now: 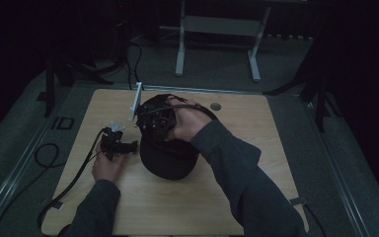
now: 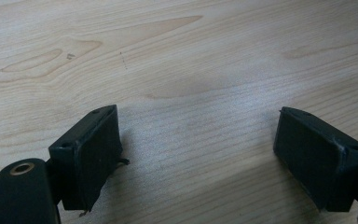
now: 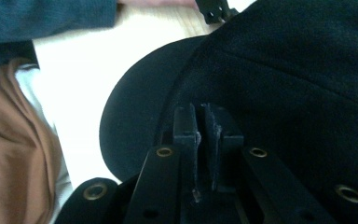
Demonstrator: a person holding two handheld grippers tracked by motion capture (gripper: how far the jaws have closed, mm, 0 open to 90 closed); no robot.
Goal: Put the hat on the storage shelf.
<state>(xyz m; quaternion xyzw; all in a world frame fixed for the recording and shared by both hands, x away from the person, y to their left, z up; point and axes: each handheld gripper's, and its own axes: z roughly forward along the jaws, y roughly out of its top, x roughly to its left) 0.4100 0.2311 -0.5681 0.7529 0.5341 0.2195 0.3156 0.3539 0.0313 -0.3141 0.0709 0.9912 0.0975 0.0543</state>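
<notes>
Black rubber pads face each other almost flush on the right gripper (image 3: 202, 122), whose two jaws are drawn together at the crown of the one black cap (image 3: 303, 79), close by the seam where the brim begins. Whether a fold of the cloth is pinched between them cannot be told from the right gripper view; the pads look closed with only a sliver of gap. From above, the right gripper (image 1: 154, 121) sits on top of the cap (image 1: 170, 158), with the right hand (image 1: 190, 121) wrapped over it and one cable looping across the hand.

The left gripper (image 2: 198, 154) has its two jaws spread wide, with bare wood between them and nothing held. In the high view the left gripper (image 1: 123, 145) rests low on the table (image 1: 217, 197) just beside the cap's left edge, held by the left hand (image 1: 107, 167), its single cable trailing off toward the table's near left corner.

The cap lies near the middle of the light wooden table, brim toward the person, crown toward the far side. Two dark sleeves come in from the bottom edge. One small round fitting (image 1: 215, 106) sits in the tabletop beyond the cap.
</notes>
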